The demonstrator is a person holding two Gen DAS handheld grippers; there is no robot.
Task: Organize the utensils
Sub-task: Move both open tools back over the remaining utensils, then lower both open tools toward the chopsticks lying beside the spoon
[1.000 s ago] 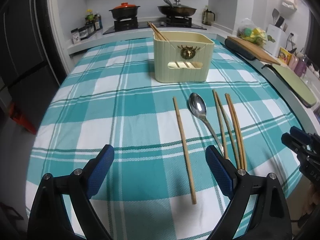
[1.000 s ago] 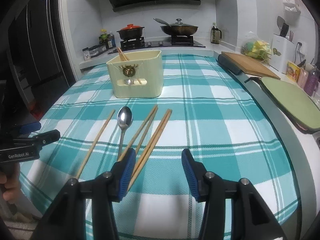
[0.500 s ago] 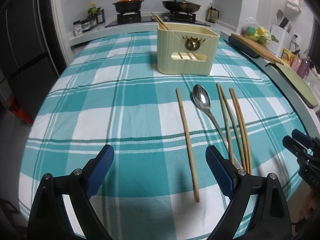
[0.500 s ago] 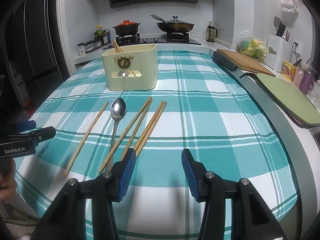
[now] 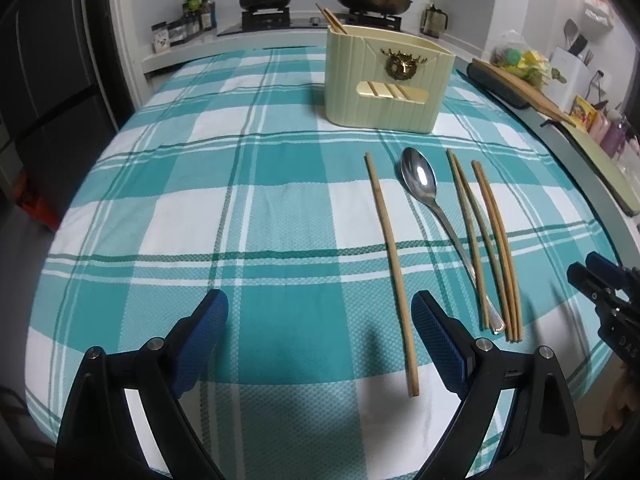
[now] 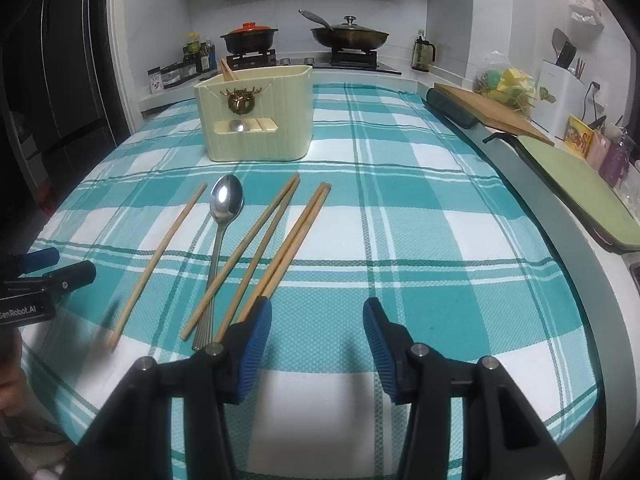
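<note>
A cream utensil holder (image 5: 386, 82) (image 6: 256, 114) stands on the teal checked tablecloth with chopsticks (image 5: 331, 20) sticking out of its back corner. In front of it lie a single chopstick (image 5: 390, 256) (image 6: 160, 256), a metal spoon (image 5: 424, 184) (image 6: 224, 208) and several more chopsticks (image 5: 492, 236) (image 6: 288, 240). My left gripper (image 5: 320, 336) is open and empty above the cloth, left of the single chopstick. My right gripper (image 6: 318, 344) is open and empty, its left fingertip (image 6: 256, 332) over the near ends of the chopsticks.
The table's near edge (image 5: 280, 432) curves below both grippers. A wooden cutting board (image 6: 496, 114) and a green mat (image 6: 580, 184) lie on the counter at right. A stove with a red-lidded pot (image 6: 250, 36) and a pan (image 6: 348, 34) stands behind.
Both grippers have pulled back a little toward the near edge of the table and risen slightly. The utensils have not moved. Both grippers stay open.
</note>
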